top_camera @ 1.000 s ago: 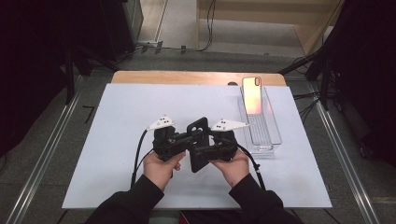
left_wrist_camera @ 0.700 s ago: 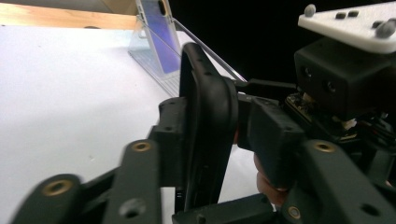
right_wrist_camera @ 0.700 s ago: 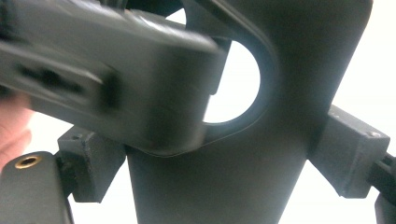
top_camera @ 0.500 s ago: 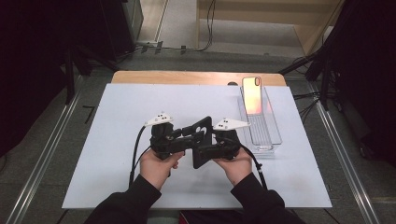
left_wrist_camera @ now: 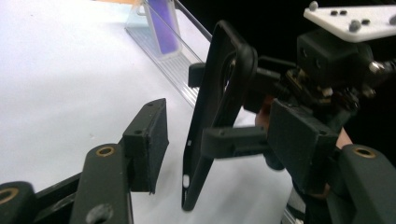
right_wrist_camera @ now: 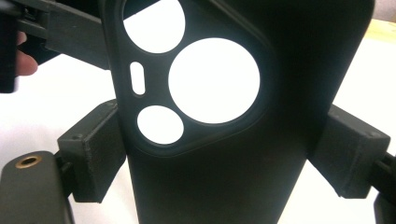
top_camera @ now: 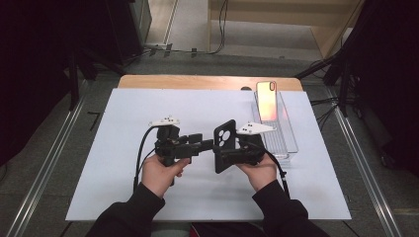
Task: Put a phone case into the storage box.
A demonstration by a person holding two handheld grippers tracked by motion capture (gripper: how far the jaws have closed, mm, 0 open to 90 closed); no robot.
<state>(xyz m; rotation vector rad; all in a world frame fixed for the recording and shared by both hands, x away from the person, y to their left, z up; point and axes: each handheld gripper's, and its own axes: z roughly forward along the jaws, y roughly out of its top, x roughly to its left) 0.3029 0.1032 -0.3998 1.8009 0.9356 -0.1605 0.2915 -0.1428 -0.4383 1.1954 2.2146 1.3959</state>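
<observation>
— Black pads of the right gripper are clamped on the two long edges of a black, soft-looking phone case with a cluster of round camera cut-outs, holding it upright above the white table mat, near the person, a little right of centre.

— And the left gripper?

— Released. Its jaws have just been opening; the case stands between them in the left gripper view, but neither pad presses on it.

— How should the case handle?

— Light, by the look of it, and probably flexible: a thin shell with raised rims and a matte surface that should give the pads decent friction. The weak spot is likely the thin bridge around the cut-outs, which could flex or fold if squeezed.

— So where to hold?

— On the long side edges below the cut-outs, where the right gripper has it, since the rim is stiffest there. A flat-face pinch might bow the back.

— Anything farther out?

— To the far right, a clear plastic tray holds a phone with a pinkish-orange back leaning upright, well apart from the case.
</observation>
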